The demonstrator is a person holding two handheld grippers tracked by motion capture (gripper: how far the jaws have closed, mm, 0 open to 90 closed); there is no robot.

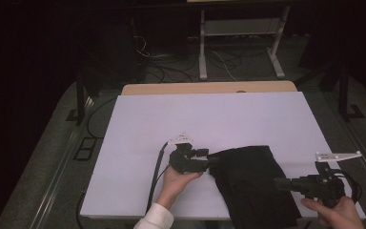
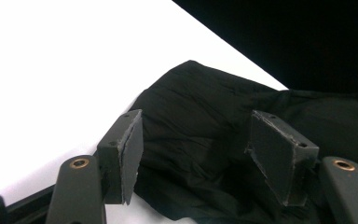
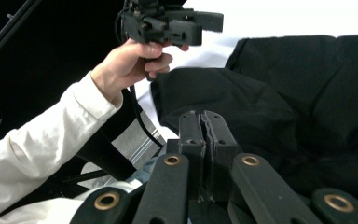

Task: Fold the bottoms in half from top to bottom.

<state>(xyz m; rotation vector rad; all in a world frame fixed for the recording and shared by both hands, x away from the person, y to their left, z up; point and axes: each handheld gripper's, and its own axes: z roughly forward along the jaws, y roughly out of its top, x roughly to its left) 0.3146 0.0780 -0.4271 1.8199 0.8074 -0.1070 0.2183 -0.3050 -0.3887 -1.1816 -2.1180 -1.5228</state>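
Nearest to us in the right gripper view, our right gripper (image 3: 206, 122) has its two black jaws pressed flat together; whether a thin fold of cloth is caught between them we cannot tell. Just past its tips lies the crumpled black fabric garment (image 3: 279, 107). From the high view, that garment (image 1: 250, 183) rests on the white rectangular table sheet (image 1: 181, 119) at about five o'clock, hanging over the near edge. Our right gripper (image 1: 280, 183) reaches it from three o'clock, and our left gripper (image 1: 213, 161) sits at the cloth's ten o'clock corner. In the left gripper view, our left gripper (image 2: 193, 149) stands released, pads apart, with the garment (image 2: 200, 112) behind the gap and nothing pinched. We see no containers on the table.
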